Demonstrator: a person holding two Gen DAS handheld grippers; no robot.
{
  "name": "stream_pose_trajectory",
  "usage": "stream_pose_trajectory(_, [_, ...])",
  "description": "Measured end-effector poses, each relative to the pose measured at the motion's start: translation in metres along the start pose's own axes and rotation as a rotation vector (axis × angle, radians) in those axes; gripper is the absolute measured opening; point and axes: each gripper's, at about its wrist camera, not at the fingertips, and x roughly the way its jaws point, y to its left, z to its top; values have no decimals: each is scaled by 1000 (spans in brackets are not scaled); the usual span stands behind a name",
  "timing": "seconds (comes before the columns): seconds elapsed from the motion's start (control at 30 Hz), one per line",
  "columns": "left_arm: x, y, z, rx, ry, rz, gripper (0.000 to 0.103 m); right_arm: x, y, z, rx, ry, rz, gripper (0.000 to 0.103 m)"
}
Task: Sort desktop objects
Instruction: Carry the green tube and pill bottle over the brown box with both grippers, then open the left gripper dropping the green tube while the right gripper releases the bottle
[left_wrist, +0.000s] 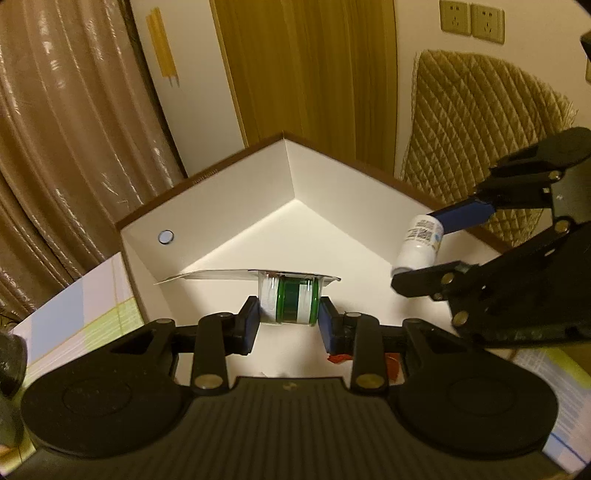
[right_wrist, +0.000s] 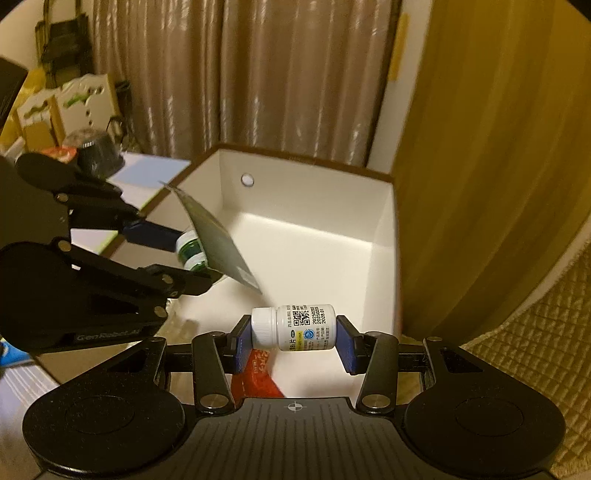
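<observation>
Two grippers are at work, and each has something clamped between its blue pads. Our left gripper (left_wrist: 290, 318) is closed on a small green-and-white roll (left_wrist: 290, 301) that is fixed to a flat backing card (left_wrist: 221, 275); the card stands on edge ahead of the fingers, and in the right wrist view we see its dark face (right_wrist: 221, 243) tilted over the box. Our right gripper (right_wrist: 293, 341) is closed end to end on a white pill bottle (right_wrist: 295, 327), held sideways with its ribbed cap toward the left pad and a printed label with a QR code facing up.

Both grippers hang over an open box (left_wrist: 255, 206) with white inner walls, a brown outer rim and a round hole in one wall; its white floor shows bare ahead of the held things. A red packet (right_wrist: 258, 376) lies low in the box just under the right gripper. Beside the box, on the counter (left_wrist: 74, 314), we see a pastel checked cloth. Behind stand a pleated curtain (right_wrist: 221, 74), a wooden panel (left_wrist: 306, 74) and a quilted cushion (left_wrist: 480, 118).
</observation>
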Motion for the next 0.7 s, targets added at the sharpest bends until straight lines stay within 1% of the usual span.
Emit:
stream_pose_trajectory(0.2, [21,4,-4,-4,26,-18,29,20,1,-3,-33,39,11,46])
stream_pose_trajectory(0.37, [30,6,-4,-11,19,-34,30,25,0,-6,-36,61,8,46])
stream_pose_trajectory(0.4, [30,6,-4,-13,17,-30,32,26,0,-6,-36,65,6,46])
stream_pose_trajectory(0.43, [29,6,-3,-14,15,-22,47,26,0,-7,-36,68,4,46])
stream_pose_trajectory(0.47, [28,6,-3,-18,12,-19,51,26,0,-7,-37,72,3,46])
stream_pose_trajectory(0.5, [27,7,-3,-22,8,-22,52,27,0,-7,-39,75,2,46])
stream_pose_trajectory(0.7, [13,12,-5,-48,-15,-27,52,30,5,-5,-54,90,0,46])
